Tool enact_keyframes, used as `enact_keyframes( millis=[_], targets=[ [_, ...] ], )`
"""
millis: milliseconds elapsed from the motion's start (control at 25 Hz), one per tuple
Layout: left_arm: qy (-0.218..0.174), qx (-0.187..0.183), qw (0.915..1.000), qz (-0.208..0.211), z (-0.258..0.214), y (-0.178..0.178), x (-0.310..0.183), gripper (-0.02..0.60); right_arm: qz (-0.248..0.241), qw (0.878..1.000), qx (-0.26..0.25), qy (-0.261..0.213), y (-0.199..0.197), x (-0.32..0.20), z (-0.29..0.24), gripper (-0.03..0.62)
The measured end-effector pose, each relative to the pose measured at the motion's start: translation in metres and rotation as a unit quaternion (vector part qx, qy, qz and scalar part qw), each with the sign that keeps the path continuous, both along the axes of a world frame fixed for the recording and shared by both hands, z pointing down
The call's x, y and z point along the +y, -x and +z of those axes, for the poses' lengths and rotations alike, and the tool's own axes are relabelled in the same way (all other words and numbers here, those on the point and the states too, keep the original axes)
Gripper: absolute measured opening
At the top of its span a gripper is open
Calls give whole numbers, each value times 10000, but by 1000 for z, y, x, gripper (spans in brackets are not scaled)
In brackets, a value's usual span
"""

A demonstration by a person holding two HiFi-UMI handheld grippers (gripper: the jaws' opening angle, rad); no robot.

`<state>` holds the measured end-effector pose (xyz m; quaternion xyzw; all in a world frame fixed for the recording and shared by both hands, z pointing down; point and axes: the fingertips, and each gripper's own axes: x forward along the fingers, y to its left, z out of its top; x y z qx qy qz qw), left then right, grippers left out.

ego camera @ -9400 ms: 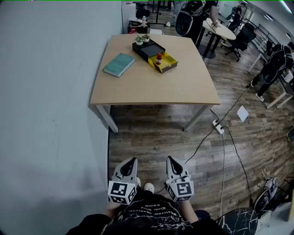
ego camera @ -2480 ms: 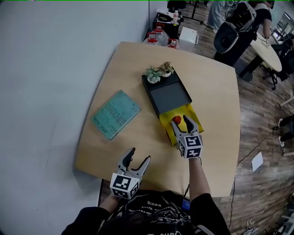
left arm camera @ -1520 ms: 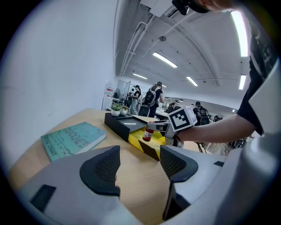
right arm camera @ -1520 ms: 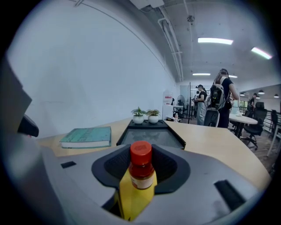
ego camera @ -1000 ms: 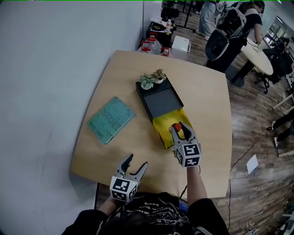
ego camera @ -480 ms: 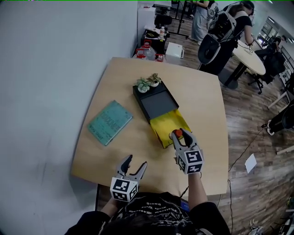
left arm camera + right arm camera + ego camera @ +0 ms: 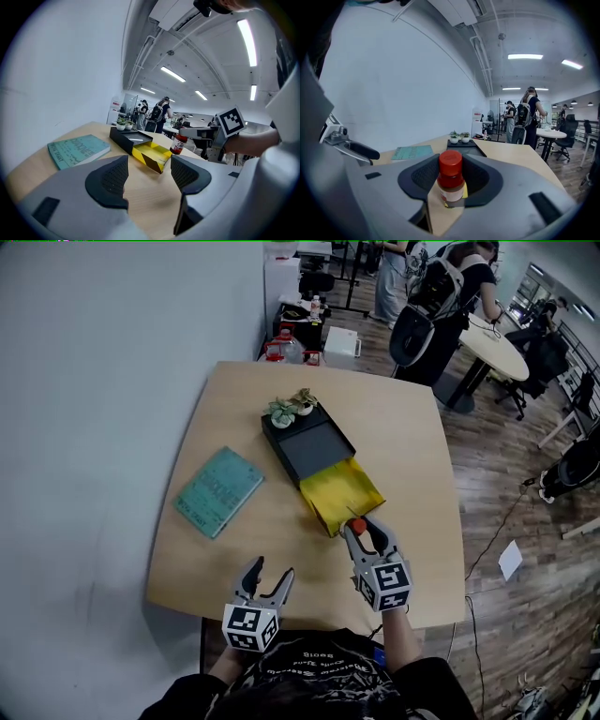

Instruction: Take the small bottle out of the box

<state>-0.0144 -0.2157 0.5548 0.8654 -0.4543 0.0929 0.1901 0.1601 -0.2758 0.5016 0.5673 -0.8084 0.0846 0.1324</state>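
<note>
The bottle (image 7: pixel 358 523) is found clamped in the right tongs (image 7: pixel 362 531), held clear of the box (image 7: pixel 337 495), just near of it. Left tongs (image 7: pixel 269 570) are released, empty. Removal is judged done; placement on the desk (image 7: pixel 412 456) is outstanding.

I'm holding my right gripper (image 7: pixel 361 532) out forward, jaws clamping the small bottle (image 7: pixel 451 180); my left gripper (image 7: pixel 269 570) is hovering, jaws apart, empty.

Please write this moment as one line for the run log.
right tool: shut on bottle, just outside yellow box | left tool: open, empty, over table | bottle not set down yet
</note>
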Motion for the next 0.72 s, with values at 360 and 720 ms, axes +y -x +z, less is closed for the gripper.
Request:
enact_keyframes(
  millis=[360, 720],
  targets=[
    [73, 12, 9999, 95, 12, 0, 4, 293, 158, 9995, -265, 84, 3, 46, 19, 152],
    [120, 2, 9990, 423, 18, -12, 18, 293, 409, 9973, -502, 343, 10, 94, 48, 152]
  ],
)
